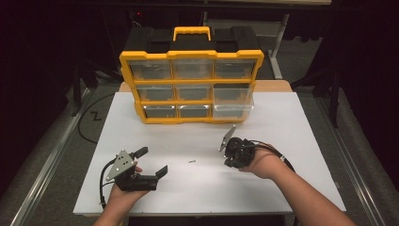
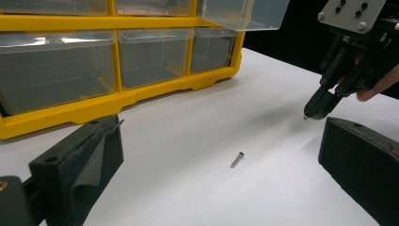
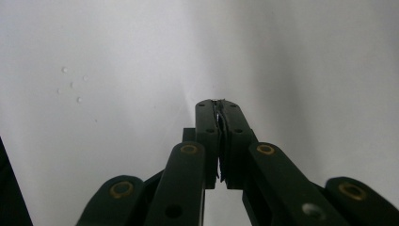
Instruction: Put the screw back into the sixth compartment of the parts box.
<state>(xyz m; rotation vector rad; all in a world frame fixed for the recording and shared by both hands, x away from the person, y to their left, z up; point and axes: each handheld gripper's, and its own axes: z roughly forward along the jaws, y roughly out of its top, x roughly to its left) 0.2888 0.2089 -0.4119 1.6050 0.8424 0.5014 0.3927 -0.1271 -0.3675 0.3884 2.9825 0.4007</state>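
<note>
Small screw [image 2: 237, 159] lies loose on the white table [image 1: 282, 141], between the two grippers, well short of the yellow organizer [image 1: 190, 87]. Left gripper [image 1: 151, 161]: jaws spread wide, holding nothing, facing the screw. Right gripper [image 3: 219, 104]: jaws pressed together; a tiny tip may show at the nose, cannot tell what. Risks, as I judge them: screw is thin and flat-lying, so broad pads could skid it away or roll it; a pinched part could drop. One organizer drawer [image 1: 234, 102] stands pulled out. Room around is dark, floor grey
</note>
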